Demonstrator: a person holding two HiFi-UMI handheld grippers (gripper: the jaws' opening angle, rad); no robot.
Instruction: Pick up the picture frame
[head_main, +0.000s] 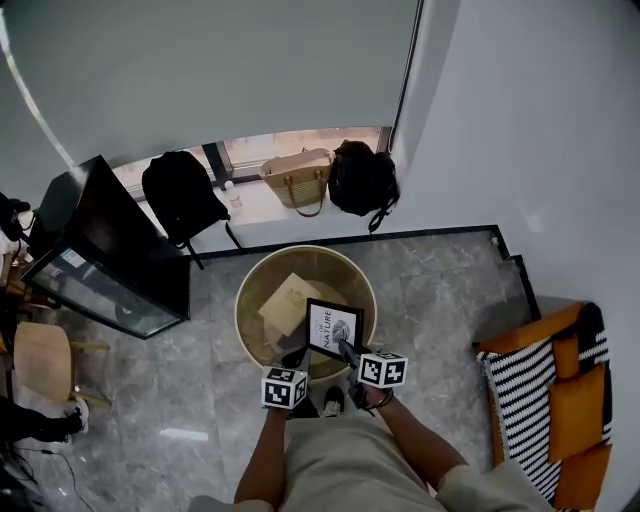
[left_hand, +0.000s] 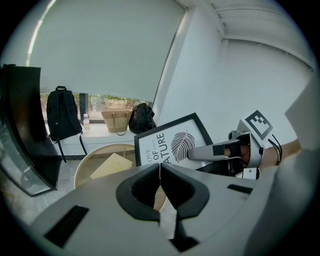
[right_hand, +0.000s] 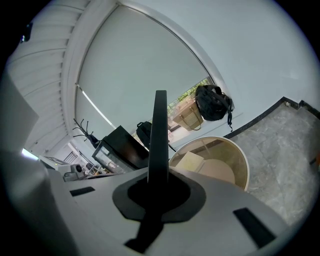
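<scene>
The black picture frame (head_main: 333, 328) with a leaf print and "NATURE" lettering is held upright over a round beige basket (head_main: 250, 290). My right gripper (head_main: 345, 351) is shut on its lower right edge. In the right gripper view the frame (right_hand: 160, 130) shows edge-on as a dark bar clamped between the jaws of the right gripper (right_hand: 160, 184). My left gripper (head_main: 298, 357) sits just off the frame's lower left corner. Its pads meet with nothing between them in the left gripper view, where the left gripper (left_hand: 160, 172) faces the frame (left_hand: 170, 142) and the right gripper (left_hand: 202, 152).
The basket (left_hand: 90, 157) holds flat tan sheets (head_main: 287, 300). A black glass cabinet (head_main: 110, 250) stands to the left. A black backpack (head_main: 180, 195), a straw bag (head_main: 298, 178) and a black bag (head_main: 362, 178) line the window ledge. An orange striped chair (head_main: 550, 400) is at the right.
</scene>
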